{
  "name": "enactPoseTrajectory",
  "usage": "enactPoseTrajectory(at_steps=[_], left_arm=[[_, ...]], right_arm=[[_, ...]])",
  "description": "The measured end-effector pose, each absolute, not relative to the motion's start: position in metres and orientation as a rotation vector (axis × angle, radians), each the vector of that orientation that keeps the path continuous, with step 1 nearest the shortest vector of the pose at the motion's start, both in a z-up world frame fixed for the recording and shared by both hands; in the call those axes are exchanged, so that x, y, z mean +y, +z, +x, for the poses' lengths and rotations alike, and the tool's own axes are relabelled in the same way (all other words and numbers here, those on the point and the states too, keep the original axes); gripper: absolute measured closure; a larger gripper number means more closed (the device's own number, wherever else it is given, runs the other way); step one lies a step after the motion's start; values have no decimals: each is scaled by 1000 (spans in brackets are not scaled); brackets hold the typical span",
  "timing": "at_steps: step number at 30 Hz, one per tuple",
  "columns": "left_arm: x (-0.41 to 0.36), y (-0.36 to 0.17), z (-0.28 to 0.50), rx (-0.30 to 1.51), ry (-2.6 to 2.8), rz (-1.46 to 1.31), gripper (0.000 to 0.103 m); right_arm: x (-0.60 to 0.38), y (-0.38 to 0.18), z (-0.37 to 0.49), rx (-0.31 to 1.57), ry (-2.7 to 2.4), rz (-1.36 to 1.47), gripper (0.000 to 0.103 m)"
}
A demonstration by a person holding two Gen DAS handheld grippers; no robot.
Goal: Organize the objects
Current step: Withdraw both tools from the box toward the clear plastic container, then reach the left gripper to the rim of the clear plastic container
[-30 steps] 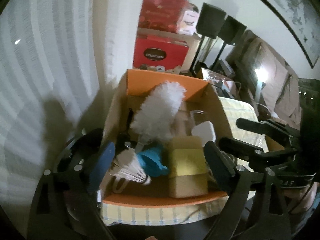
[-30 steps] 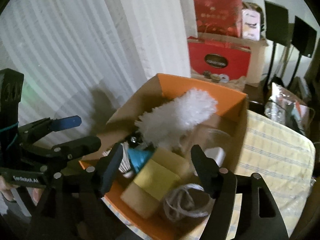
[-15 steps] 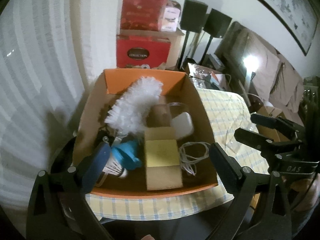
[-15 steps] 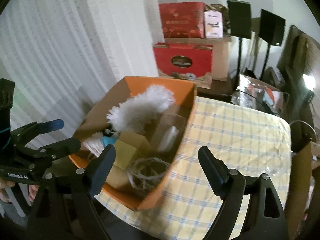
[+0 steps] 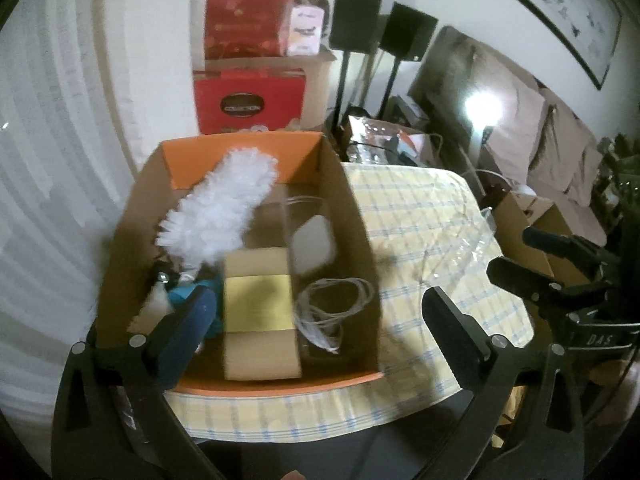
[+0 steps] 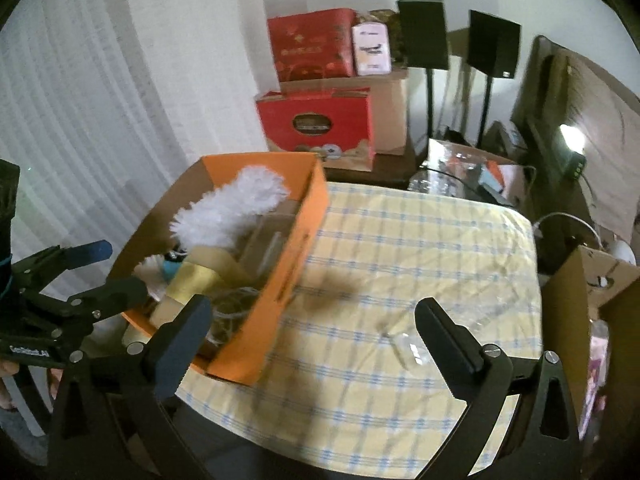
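An orange cardboard box (image 5: 352, 216) stands on the left end of a table with a yellow checked cloth (image 5: 424, 232). In it lie a white fluffy duster (image 5: 220, 212), a tan carton with a yellow label (image 5: 258, 308), a coiled white cord (image 5: 334, 308), a white block (image 5: 312, 242) and a teal item (image 5: 188, 292). My left gripper (image 5: 316, 332) is open and empty above the box's near edge. My right gripper (image 6: 316, 340) is open and empty over the cloth, right of the box (image 6: 288, 280). A clear glass item (image 6: 412, 350) lies on the cloth near it.
Red gift boxes (image 6: 316, 124) are stacked on cartons behind the table. Two black speakers on stands (image 6: 456, 40) stand at the back wall. A white curtain (image 6: 80, 100) hangs at the left. An open brown carton (image 6: 588, 292) sits at the table's right.
Both grippers have pulled back and swung right. The box has shrunk and shifted left in both views, and more of the checked cloth shows. Both stay open and empty.
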State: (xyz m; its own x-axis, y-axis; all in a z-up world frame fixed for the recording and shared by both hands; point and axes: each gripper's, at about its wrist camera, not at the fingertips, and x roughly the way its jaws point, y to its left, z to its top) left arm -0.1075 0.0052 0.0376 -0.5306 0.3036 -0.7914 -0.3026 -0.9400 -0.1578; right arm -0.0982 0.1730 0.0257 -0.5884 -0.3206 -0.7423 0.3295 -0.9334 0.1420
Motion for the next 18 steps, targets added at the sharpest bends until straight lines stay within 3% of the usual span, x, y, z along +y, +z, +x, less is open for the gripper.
enactPoseTrajectory(at_steps=[18], left_arm=[[70, 18, -110, 29, 2437, -1255, 0]], right_arm=[[253, 10, -97, -85, -2623, 1241, 1]])
